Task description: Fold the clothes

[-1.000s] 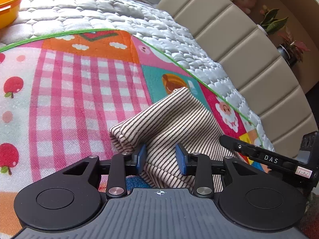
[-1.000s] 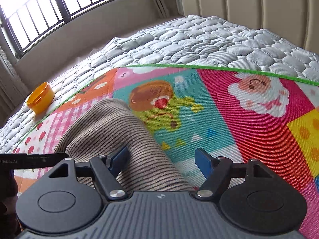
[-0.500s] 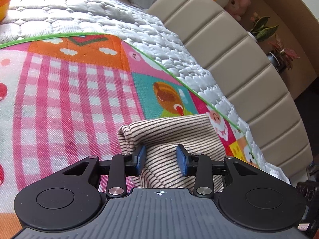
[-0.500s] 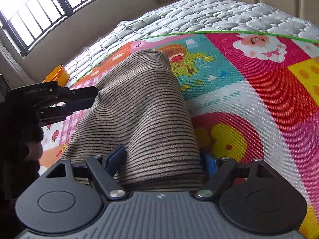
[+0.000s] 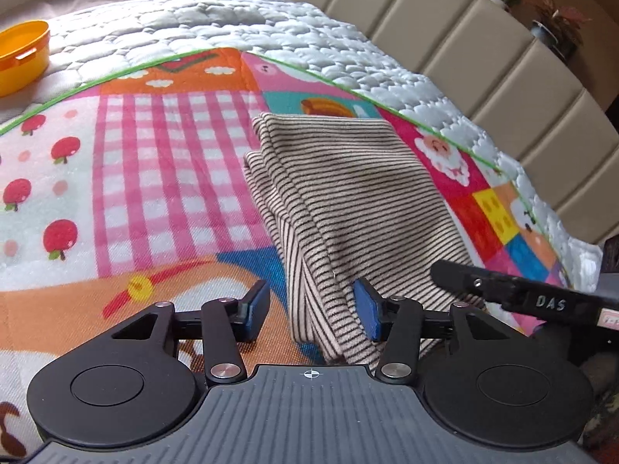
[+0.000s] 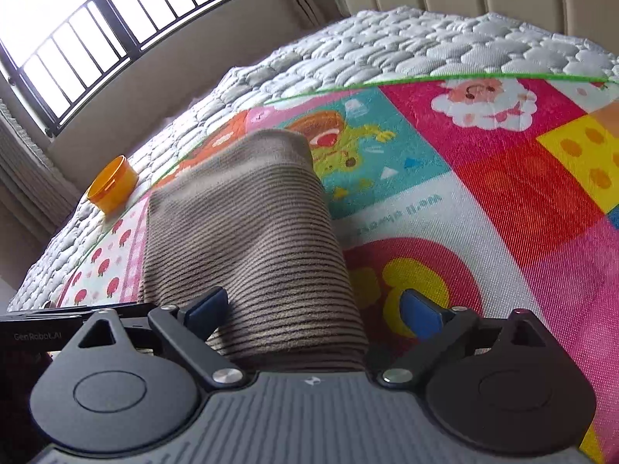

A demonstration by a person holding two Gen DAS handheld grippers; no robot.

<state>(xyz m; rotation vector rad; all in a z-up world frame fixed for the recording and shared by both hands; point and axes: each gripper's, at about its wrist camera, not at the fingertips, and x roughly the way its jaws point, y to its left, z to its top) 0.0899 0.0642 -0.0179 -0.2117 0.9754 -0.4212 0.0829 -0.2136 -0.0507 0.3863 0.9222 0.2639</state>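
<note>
A folded beige garment with thin dark stripes (image 5: pixel 348 201) lies on a colourful patchwork play mat (image 5: pixel 162 162) spread over a quilted bed. It also shows in the right wrist view (image 6: pixel 247 239). My left gripper (image 5: pixel 313 311) is open, its jaws astride the garment's near left edge. My right gripper (image 6: pixel 313 311) is open wide, with the garment's near end lying between its jaws. The right gripper's finger (image 5: pixel 514 292) shows at the right of the left wrist view.
An orange round container (image 5: pixel 23 54) sits on the grey quilted mattress (image 5: pixel 271 23) beyond the mat; it also shows in the right wrist view (image 6: pixel 112 183). A beige padded headboard (image 5: pixel 483 50) runs along the right. A barred window (image 6: pixel 96 27) is at the far left.
My left gripper has opened and let go of the garment, which now lies folded flat on the mat. Both grippers have drawn back toward its near end.
</note>
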